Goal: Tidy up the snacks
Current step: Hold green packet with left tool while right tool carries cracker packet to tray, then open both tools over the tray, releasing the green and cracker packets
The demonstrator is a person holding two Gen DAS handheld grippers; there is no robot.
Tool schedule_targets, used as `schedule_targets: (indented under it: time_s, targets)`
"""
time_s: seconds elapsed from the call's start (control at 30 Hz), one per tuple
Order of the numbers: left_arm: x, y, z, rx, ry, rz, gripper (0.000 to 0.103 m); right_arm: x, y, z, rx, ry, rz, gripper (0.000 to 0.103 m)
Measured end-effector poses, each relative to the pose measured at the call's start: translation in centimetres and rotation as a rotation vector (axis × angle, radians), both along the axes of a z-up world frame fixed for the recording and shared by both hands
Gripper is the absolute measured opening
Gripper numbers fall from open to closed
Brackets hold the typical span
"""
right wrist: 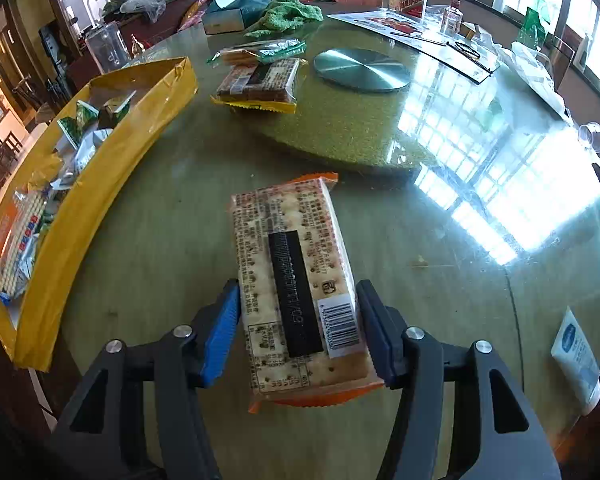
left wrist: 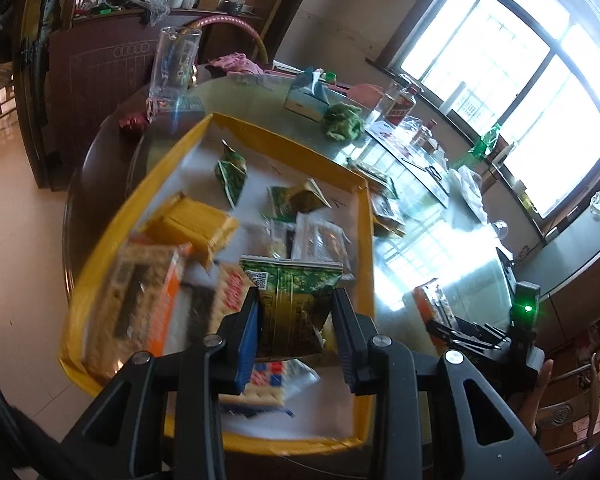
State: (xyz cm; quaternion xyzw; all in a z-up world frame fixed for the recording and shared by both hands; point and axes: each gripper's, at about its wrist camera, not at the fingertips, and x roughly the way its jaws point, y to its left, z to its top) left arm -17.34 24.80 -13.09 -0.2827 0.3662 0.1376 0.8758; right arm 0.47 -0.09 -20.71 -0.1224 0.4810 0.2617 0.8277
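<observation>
Most snacks already lie in the yellow tray point(left wrist: 100, 256). The left tongs point(left wrist: 296, 320) clench a green packet point(left wrist: 292, 300) above it; the right tongs point(right wrist: 298, 320) straddle a cracker pack point(right wrist: 296, 280) on the desk point(right wrist: 160, 240), grip unclear. Two packs point(right wrist: 260, 76) remain out

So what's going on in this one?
A person is sorting snacks into a yellow tray on a glass-topped table. The left tongs hold a green snack packet above the tray, which already contains cracker packs and more green packets. The right tongs straddle an orange-edged cracker pack lying on the table; whether the pads press on it is unclear. More cracker packs lie further back on the table.
</observation>
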Motion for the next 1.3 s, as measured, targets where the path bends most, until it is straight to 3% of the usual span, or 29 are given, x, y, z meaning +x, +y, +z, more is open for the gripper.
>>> schedule_targets:
  time_s: [0.2,0.43,0.67,0.93,1.07,1.13,1.2,1.3]
  targets:
    - [0.7,2.8,-0.1,0.009,0.019,0.014,0.034,0.0,0.9,3.7,0.201,0.011,-0.010,0.056]
    - [2.7,5.8,-0.4,0.015,0.053,0.027,0.034,-0.7,9.6,8.3,0.344,0.044,0.129,0.055]
    - [5.1,7.2,-1.1,0.039,0.117,-0.006,0.034,0.1,17.4,7.2,0.301,0.096,0.162,0.055]
    - [8.7,8.8,-3.0,0.132,0.217,-0.005,0.035,3.0,21.1,5.5,0.226,0.081,0.116,0.055]
    - [9.2,9.2,-4.3,0.116,0.261,-0.029,0.044,3.8,22.1,4.1,0.218,0.098,0.098,0.057]
    - [8.4,9.4,-3.8,0.061,0.225,-0.043,0.067,3.8,22.0,3.9,0.241,0.118,0.111,0.062]
    - [7.3,9.0,-2.5,0.060,0.179,-0.015,0.077,3.9,21.5,4.4,0.271,0.127,0.122,0.068]
    - [5.8,7.7,-1.2,0.088,0.136,-0.007,0.078,3.6,19.5,6.2,0.330,0.121,0.135,0.069]
